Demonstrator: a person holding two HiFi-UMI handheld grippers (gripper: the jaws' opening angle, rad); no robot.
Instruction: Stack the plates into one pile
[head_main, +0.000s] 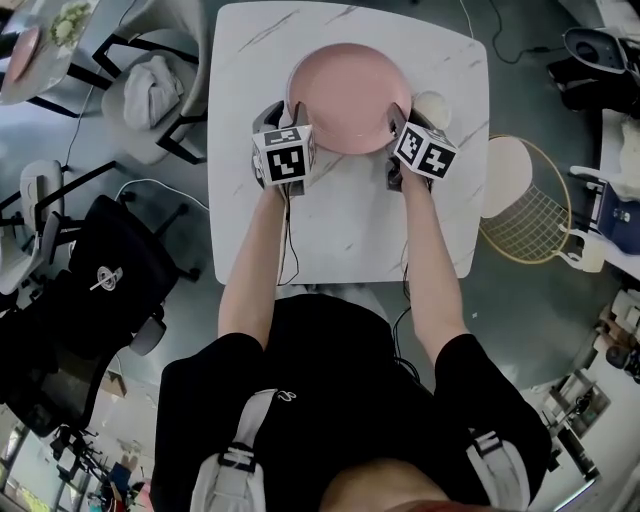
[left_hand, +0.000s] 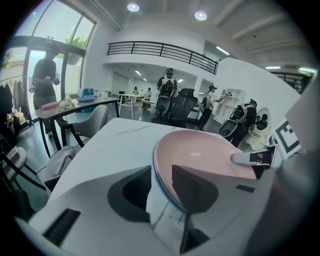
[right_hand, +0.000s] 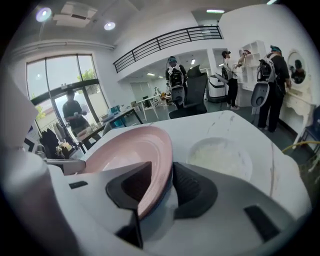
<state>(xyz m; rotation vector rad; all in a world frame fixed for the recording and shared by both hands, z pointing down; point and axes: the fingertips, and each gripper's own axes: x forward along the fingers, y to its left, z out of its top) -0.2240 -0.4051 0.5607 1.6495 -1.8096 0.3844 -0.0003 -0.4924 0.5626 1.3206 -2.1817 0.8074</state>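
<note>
I have the pink plate (head_main: 345, 95) lying flat at the middle of the bench's (head_main: 340, 230) far edge. The left gripper (left_hand: 160, 172) straddles its left rim and the right gripper (right_hand: 162, 172) its right rim. Both sets of fingers are spread wide, with the rim between them but apparently not pinched. I judge this the release. The white plate (head_main: 432, 105) sits just beside it, toward the far right corner, unstacked. Next I must back both grippers off without dragging the rim, then fetch the white plate.
</note>
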